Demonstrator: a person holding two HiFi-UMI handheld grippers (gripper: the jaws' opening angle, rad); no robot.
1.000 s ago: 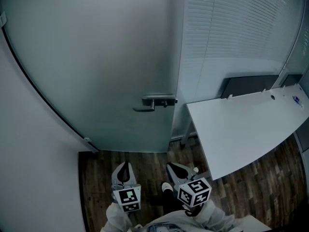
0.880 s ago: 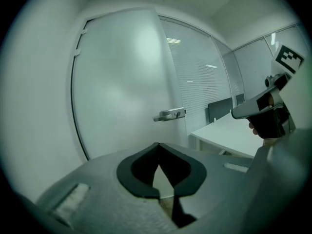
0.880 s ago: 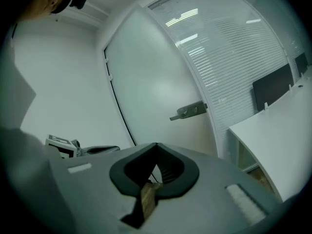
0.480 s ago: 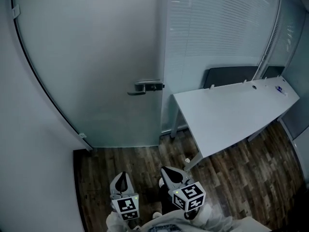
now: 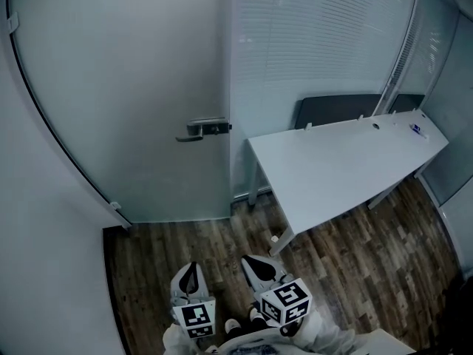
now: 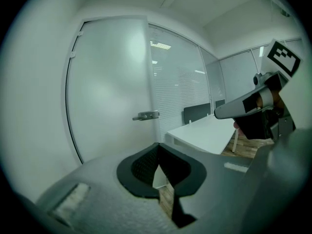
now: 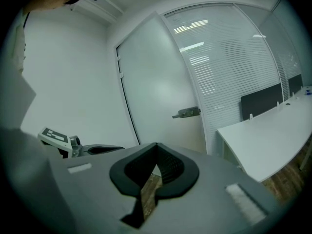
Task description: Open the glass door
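Frosted glass door [image 5: 133,87] stands shut. Left gripper [image 5: 191,268] and right gripper [image 5: 251,262] are closed, empty, well short of its lever handle [image 5: 198,130]; opening means pressing that fully down.

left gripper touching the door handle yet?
Apart. Head view: the left gripper hangs over the wood floor, a visible stretch of boards short of the glass door whose door handle sits higher up.

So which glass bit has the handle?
The plain frosted glass door on the left, handle at its right edge. The glass wall beside it shows blinds.
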